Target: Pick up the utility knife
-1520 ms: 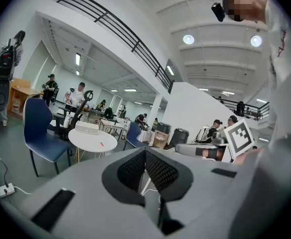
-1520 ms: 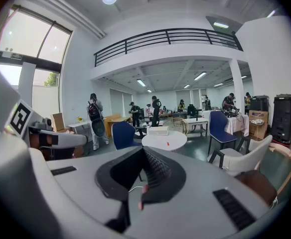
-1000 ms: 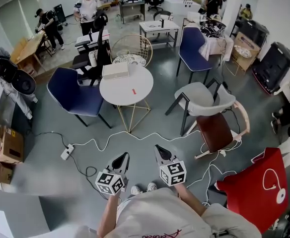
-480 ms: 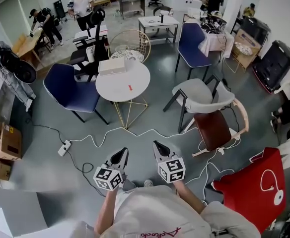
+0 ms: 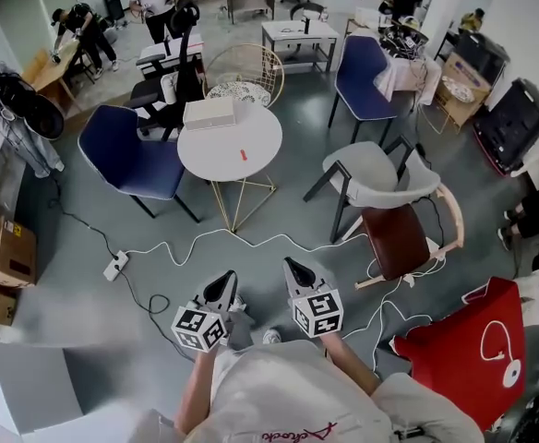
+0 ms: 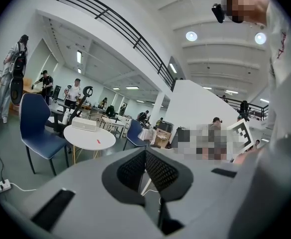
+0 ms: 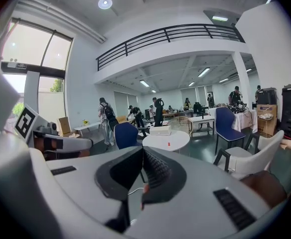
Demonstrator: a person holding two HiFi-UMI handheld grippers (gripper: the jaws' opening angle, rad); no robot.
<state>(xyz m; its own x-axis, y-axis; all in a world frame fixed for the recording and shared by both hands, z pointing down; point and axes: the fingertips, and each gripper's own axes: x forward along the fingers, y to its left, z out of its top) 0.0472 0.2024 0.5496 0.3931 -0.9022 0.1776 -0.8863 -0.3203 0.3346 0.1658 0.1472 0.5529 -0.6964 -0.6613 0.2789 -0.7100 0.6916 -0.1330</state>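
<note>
**Knife far off on the round table, cables in between**

Both tools are empty. The left gripper (image 5: 226, 279) has its jaws pressed together with nothing between them. The right gripper (image 5: 290, 265) is the same, closed on air. The small red item on the round white table (image 5: 260, 160) is most likely the utility knife (image 5: 243, 154). It lies flat near the table's middle, well apart from both grippers.

The main risk, as I judge it, is underfoot. White cables (image 5: 251, 244) snake across the grey floor (image 5: 297, 215) between the person and the table, and a power strip (image 5: 114, 266) sits to the left (a snagged foot would jolt both hands). A second risk is arriving with the jaws shut. They need to part before reaching, or the tips would push the thin knife across the smooth top, perhaps off the edge.

Around the table stand a white box (image 5: 210, 113) at its far-left rim, a blue chair (image 5: 126, 160) to the left, a wire chair (image 5: 244, 77) beyond and a grey chair (image 5: 376, 178) to the right. The near side, above the gold wire legs (image 5: 242, 206), looks open for approach.
</note>
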